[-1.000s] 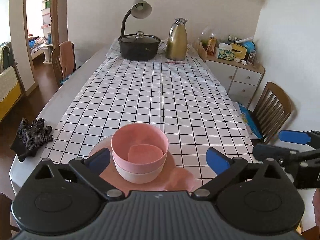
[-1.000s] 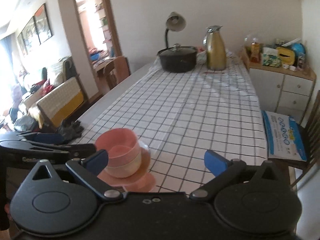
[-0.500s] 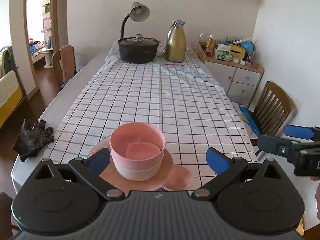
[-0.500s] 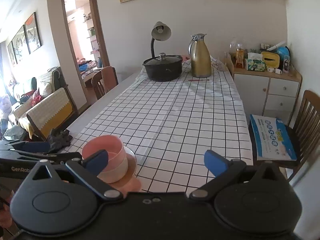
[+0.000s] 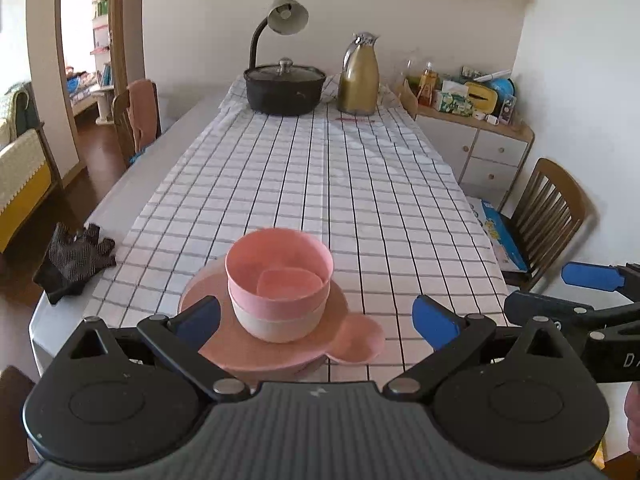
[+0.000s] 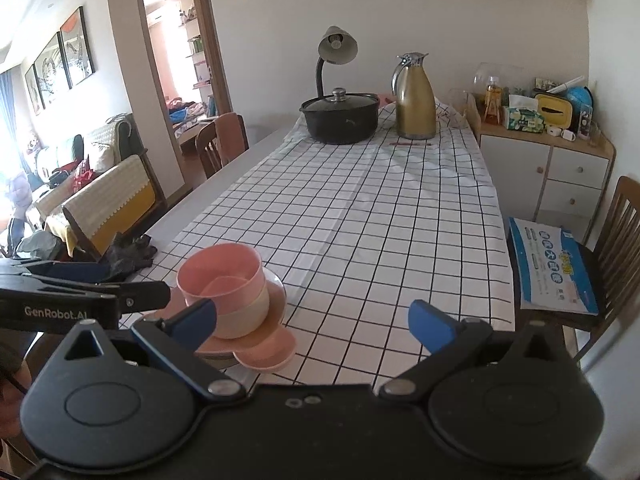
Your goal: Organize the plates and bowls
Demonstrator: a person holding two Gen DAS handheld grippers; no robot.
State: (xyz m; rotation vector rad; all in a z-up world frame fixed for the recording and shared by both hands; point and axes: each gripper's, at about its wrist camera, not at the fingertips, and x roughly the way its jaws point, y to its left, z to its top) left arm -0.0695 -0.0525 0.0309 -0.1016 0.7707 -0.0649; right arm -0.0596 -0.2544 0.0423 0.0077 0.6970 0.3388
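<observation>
The jaws of both grippers are spread wide, and nothing is held between them. The left gripper [image 5: 316, 316] is aimed straight at the crockery: a pink bowl [image 5: 279, 276] is seen nested in a cream bowl [image 5: 276, 322], and the pair stands upright on a pink plate [image 5: 256, 346] with a small round lobe at its right edge. The stack lies near the front edge of the checked tablecloth [image 5: 340, 184], just ahead of the left gripper and a little left of its centre line, so that the left fingertip [image 5: 196, 320] appears just beside the bowls while the right one stands well clear.

From the right gripper [image 6: 312, 318] the same stack is seen off to the left, in front of its left fingertip [image 6: 192, 320], with bare cloth ahead of its middle. The left gripper is therefore judged the nearer and better aligned (the bowls being round, no long axis is to be considered; only the plate's lobe points toward the right side).

The stacking appears largely done. Whether a further move is called for cannot be told. A black glove [image 5: 74, 258], a lidded pot [image 5: 284, 90] and a gold jug [image 5: 359, 78] are left apart from the stack.
</observation>
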